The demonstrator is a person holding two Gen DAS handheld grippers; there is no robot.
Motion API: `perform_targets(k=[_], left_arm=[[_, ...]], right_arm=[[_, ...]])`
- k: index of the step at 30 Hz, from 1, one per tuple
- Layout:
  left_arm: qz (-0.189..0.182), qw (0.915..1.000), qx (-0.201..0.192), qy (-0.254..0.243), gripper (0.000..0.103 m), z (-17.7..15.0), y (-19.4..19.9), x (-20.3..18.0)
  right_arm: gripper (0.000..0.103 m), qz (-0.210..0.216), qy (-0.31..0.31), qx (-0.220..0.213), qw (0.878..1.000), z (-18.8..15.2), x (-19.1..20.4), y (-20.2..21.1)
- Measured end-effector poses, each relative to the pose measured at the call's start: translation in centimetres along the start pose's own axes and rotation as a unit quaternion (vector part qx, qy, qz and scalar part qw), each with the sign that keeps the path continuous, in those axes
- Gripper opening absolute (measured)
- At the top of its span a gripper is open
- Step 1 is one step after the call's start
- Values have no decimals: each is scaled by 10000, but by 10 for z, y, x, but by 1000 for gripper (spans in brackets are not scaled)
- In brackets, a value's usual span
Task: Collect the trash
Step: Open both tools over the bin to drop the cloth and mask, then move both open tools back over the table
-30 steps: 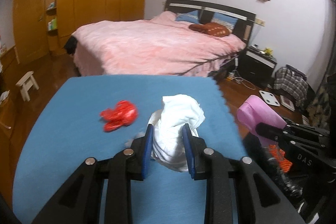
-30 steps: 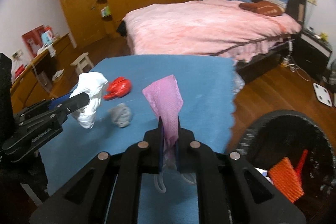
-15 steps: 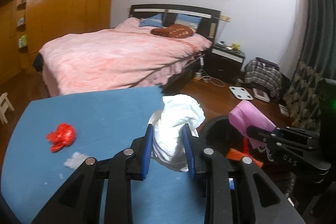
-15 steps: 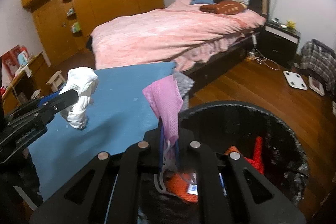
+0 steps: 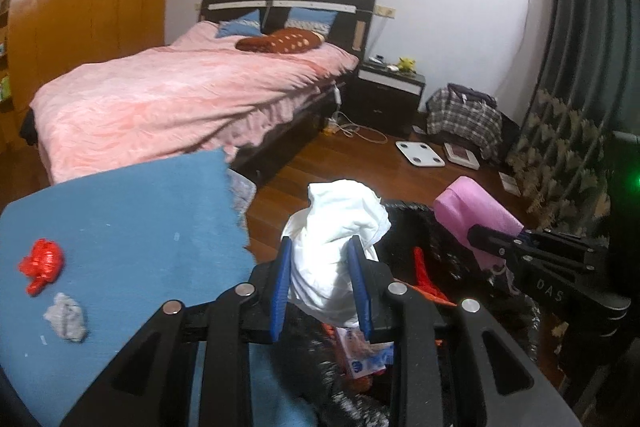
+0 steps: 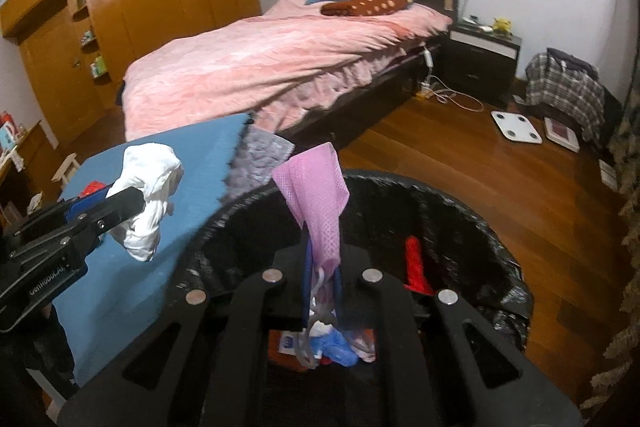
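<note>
My left gripper is shut on a crumpled white tissue wad, held over the near rim of a black-lined trash bin. It also shows in the right wrist view. My right gripper is shut on a pink face mask, held above the open bin, which holds red, orange and blue trash. The mask also shows in the left wrist view. A red crumpled wrapper and a grey crumpled wad lie on the blue table.
A bed with a pink cover stands behind the table. A black nightstand, a white scale, a plaid bag and cables lie on the wooden floor. Wooden wardrobes line the left wall.
Both grippers have swung right from over the table to over the trash bin, still holding the tissue wad and the mask. The red wrapper and grey wad stayed on the table.
</note>
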State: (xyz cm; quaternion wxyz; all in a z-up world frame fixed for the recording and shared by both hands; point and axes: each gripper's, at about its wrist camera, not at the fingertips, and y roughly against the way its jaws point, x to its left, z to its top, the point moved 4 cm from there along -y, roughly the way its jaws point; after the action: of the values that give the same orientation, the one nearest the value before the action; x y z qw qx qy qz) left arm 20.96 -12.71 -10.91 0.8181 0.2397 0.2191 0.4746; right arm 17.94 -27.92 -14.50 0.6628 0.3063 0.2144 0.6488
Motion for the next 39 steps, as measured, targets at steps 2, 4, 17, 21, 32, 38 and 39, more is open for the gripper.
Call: perform_targets(k=[2, 4, 17, 21, 32, 38, 39], left_arm=[[-89, 9999, 82, -50, 28, -2, -12, -8], [-145, 9998, 146, -79, 28, -3, -20, -15], [-48, 9999, 155, 26, 69, 0, -24, -1], [295, 9995, -16, 142, 88, 2, -5, 27], [1146, 9923, -193, 436, 97, -10, 52, 104], [1581, 9849, -210, 680, 97, -26, 79, 149], [1650, 9835, -216, 716, 97, -29, 83, 155]], right_arm=[[8, -99, -67, 53, 9999, -5, -11, -4], [11, -169, -160, 109, 9997, -9, -21, -7], [86, -682, -210, -42, 9974, -18, -43, -6], [97, -577, -175, -206, 9980, -16, -34, 0], [97, -22, 130, -244, 9996, 0, 39, -5], [97, 374, 392, -251, 9982, 9, 98, -19], [97, 419, 431, -257, 9979, 10, 105, -21]])
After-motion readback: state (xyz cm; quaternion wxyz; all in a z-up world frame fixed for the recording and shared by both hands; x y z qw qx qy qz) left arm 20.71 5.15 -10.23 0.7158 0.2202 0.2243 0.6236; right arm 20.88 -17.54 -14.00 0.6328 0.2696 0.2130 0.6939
